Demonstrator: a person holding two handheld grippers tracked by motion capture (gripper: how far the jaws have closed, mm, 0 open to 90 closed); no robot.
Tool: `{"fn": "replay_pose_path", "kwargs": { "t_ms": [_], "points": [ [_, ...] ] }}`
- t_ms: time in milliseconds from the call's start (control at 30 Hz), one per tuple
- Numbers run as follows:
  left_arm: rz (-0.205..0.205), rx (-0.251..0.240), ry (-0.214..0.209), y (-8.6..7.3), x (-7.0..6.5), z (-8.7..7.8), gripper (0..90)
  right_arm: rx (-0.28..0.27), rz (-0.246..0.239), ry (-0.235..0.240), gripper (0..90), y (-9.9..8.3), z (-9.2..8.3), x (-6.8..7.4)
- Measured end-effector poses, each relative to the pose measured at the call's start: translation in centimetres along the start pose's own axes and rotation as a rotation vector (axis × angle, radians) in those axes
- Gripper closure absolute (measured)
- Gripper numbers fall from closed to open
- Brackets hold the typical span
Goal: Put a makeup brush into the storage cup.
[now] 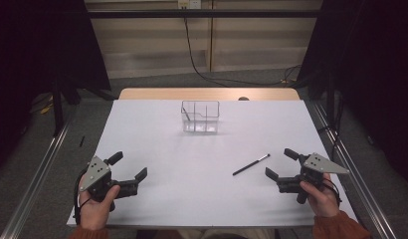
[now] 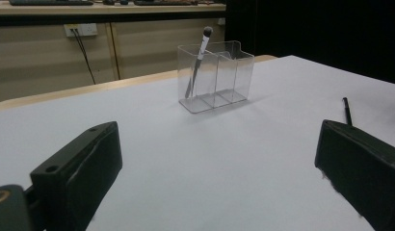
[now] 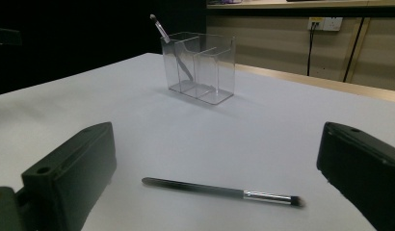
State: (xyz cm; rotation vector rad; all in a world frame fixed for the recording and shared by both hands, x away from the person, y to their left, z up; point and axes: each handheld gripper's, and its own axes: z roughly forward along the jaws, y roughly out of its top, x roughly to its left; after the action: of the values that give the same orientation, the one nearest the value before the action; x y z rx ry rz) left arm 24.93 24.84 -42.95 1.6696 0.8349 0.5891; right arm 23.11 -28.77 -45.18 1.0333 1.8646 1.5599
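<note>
The slim black makeup brush with a silver ferrule (image 1: 251, 165) lies flat on the white table (image 1: 192, 199), its long axis diagonal, bristle tip apparently pointing far-right. Just beside it, the right gripper (image 1: 278, 165) gapes empty; the left gripper (image 1: 128, 166) likewise.

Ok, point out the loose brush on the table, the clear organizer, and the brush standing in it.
loose brush (image 3: 219, 190), right gripper view, middle of its dark handle.
organizer (image 1: 212, 110), high view, right part of its clear wall.
standing brush (image 2: 199, 55), left gripper view, upper handle below the bristles.
</note>
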Motion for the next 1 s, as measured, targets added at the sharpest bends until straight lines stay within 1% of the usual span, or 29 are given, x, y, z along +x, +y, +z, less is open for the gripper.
{"fn": "replay_pose_path", "kwargs": {
  "t_ms": [133, 200, 233, 300, 367, 433, 500, 600, 633, 667, 733, 800, 900, 1000],
  "points": [
    [0.003, 0.002, -0.004, 0.0, -0.1, 0.0, 2.7, 0.005, -0.003, 0.005, 0.0, 0.0, 0.0, 0.0],
    [-0.008, -0.002, -0.004, 0.0, -0.1, 0.0, 2.7, -0.002, 0.001, 0.006, 0.0, 0.1, 0.0, 0.0],
    [-0.002, 0.0, -0.007, 0.0, 0.0, -0.1, 2.7, -0.005, -0.001, 0.003, 0.0, 0.1, 0.1, 0.0],
    [-0.006, 0.0, -0.004, -0.1, -0.1, -0.3, 2.7, -0.003, 0.002, -0.003, 0.2, 0.2, 0.2, 0.0],
    [-0.006, 0.001, -0.005, -0.2, -0.2, -0.4, 2.7, 0.004, -0.002, 0.003, 1.4, 0.3, 0.3, 0.1],
    [-0.007, 0.006, -0.006, -0.3, -0.2, -0.5, 2.7, 0.009, -0.007, 0.014, 0.2, 0.3, 0.4, 0.1],
    [-0.007, 0.014, -0.005, -0.3, -0.3, -0.5, 2.7, 0.02, 0.002, 0.026, 0.2, 0.5, 0.6, -0.1],
    [-0.005, 0.013, -0.004, -0.3, -0.4, -0.7, 2.7, 0.019, 0.008, 0.028, 0.2, 0.8, 0.8, -0.3],
    [-0.002, 0.013, -0.003, -0.3, -0.4, -0.8, 2.7, 0.021, 0.003, 0.037, 0.5, 0.9, 0.9, -0.4],
    [-0.01, 0.012, -0.004, -0.4, -0.4, -0.8, 2.7, 0.024, 0.005, 0.035, 0.5, 1.0, 1.0, -0.5],
    [-0.004, 0.02, -0.003, -0.5, -0.4, -0.7, 2.7, 0.03, 0.003, 0.047, 1.2, 1.2, 1.3, -0.6],
    [-0.007, 0.02, -0.003, -0.5, -0.6, -0.6, 2.7, 0.047, -0.004, 0.055, 0.9, 1.4, 1.6, -0.6],
    [0.005, 0.012, -0.019, -0.4, -0.9, -0.5, 3.1, 0.064, -0.017, 0.065, 1.4, 1.6, 2.2, -0.6],
    [-0.006, 0.01, -0.019, -0.5, -0.8, -0.5, 3.1, 0.074, -0.03, 0.071, 0.8, 2.0, 2.9, -0.6]
  ]
}}
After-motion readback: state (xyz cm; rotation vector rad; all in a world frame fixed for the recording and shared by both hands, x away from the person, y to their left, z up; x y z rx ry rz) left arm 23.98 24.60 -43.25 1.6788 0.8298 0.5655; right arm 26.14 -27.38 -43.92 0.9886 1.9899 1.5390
